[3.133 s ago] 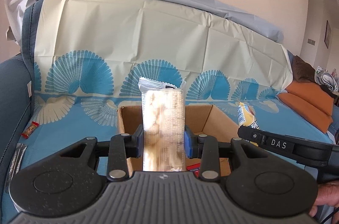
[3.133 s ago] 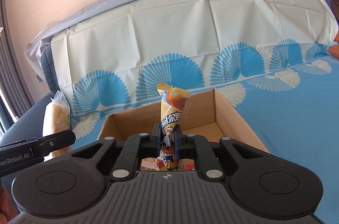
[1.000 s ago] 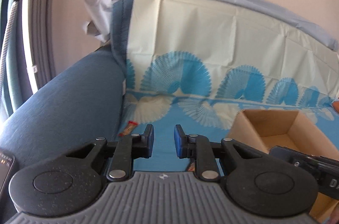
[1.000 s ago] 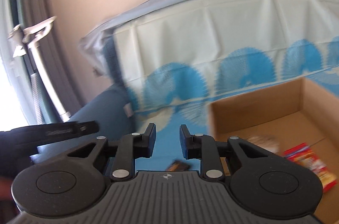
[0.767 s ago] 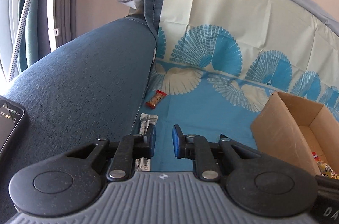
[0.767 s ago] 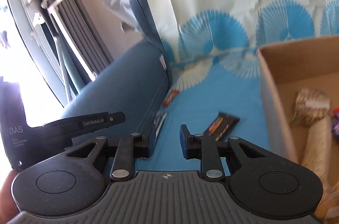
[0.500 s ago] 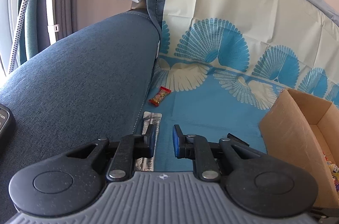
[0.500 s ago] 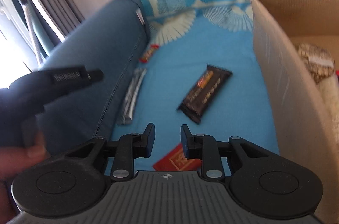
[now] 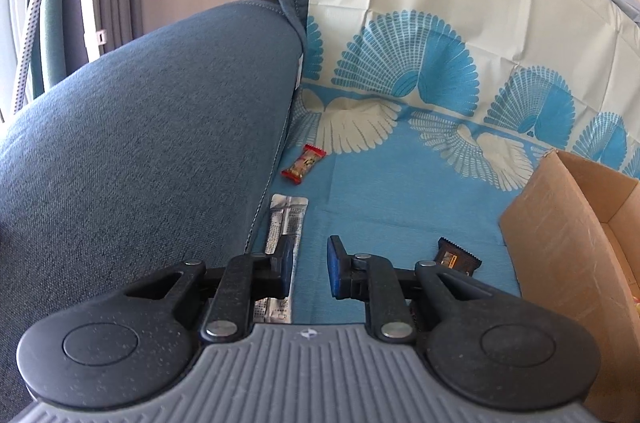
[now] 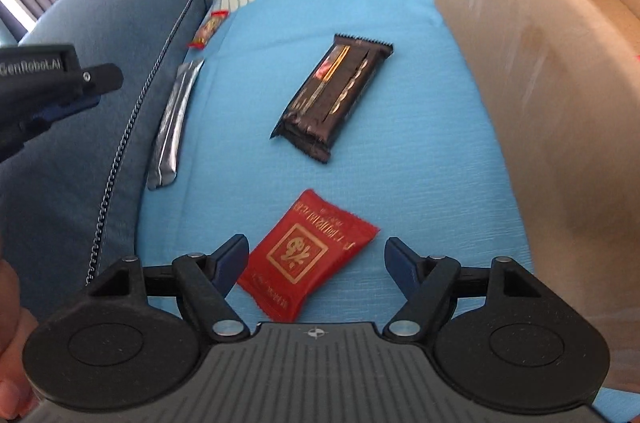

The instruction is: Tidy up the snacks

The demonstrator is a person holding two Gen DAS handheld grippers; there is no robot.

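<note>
My right gripper (image 10: pixel 316 259) is open wide, just above a flat red packet (image 10: pixel 308 255) that lies between its jaws on the blue sheet. A dark brown bar (image 10: pixel 336 99) lies beyond it; its end also shows in the left wrist view (image 9: pixel 458 257). A silver stick pack (image 10: pixel 174 125) lies along the sofa arm, and in the left wrist view (image 9: pixel 286 223) it runs under my left gripper (image 9: pixel 308 267), which is open a little and empty. A small red candy (image 9: pixel 304 163) (image 10: pixel 208 29) lies farther back. The cardboard box (image 10: pixel 520 63) (image 9: pixel 560 243) stands at the right.
The blue sofa armrest (image 9: pixel 140 143) rises on the left. The patterned sheet (image 9: pixel 400 207) covers the seat and backrest. My left gripper's tip (image 10: pixel 60 79) shows at the left of the right wrist view. Curtains (image 9: pixel 48 3) hang beyond the armrest.
Both grippers dropped their snacks in the box and swung left toward the armrest. The right gripper lowered over the red packet and opened wider. The left gripper moved nearer the silver pack.
</note>
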